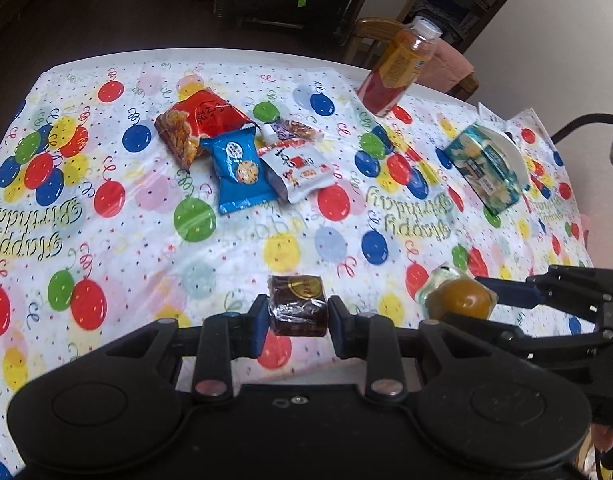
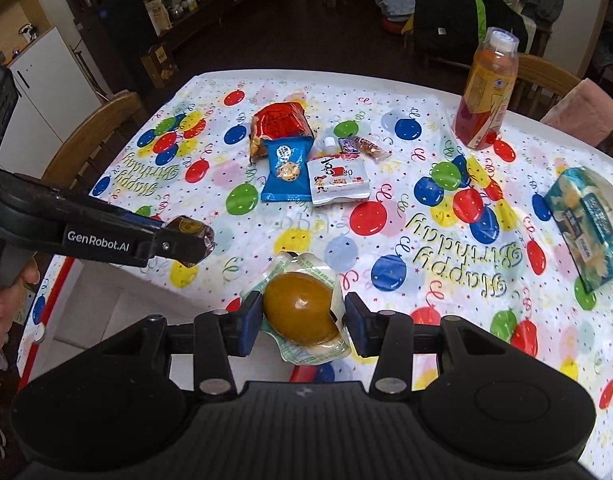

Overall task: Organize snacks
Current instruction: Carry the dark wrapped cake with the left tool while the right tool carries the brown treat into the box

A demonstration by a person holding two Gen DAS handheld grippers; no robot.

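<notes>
— While both tools are raised over the near edge of the balloon-print tablecloth (image 1: 154, 240), what is clamped in each?

— A dark brown cake in clear wrap with a gold sticker (image 1: 298, 310) is pinched between the blue pads of the left gripper (image 1: 296, 320). A brown braised egg in a clear, green-printed pouch (image 2: 302, 308) is held by the right gripper (image 2: 304, 322), its pads pressed on the pouch.

— And farther away?

— A cluster is seen mid-table: a red snack bag (image 1: 198, 120), a blue cookie packet (image 1: 240, 170), a white pouch (image 1: 298, 170) and a small candy bar (image 1: 296, 130). A juice bottle (image 2: 486, 92) stands far right; a teal packet (image 2: 586, 224) lies right.

— What is shown by one view only?

— A wooden chair (image 2: 98, 136) at the left and a hand (image 2: 2, 304) on the left tool's handle appear only in the right wrist view.
</notes>
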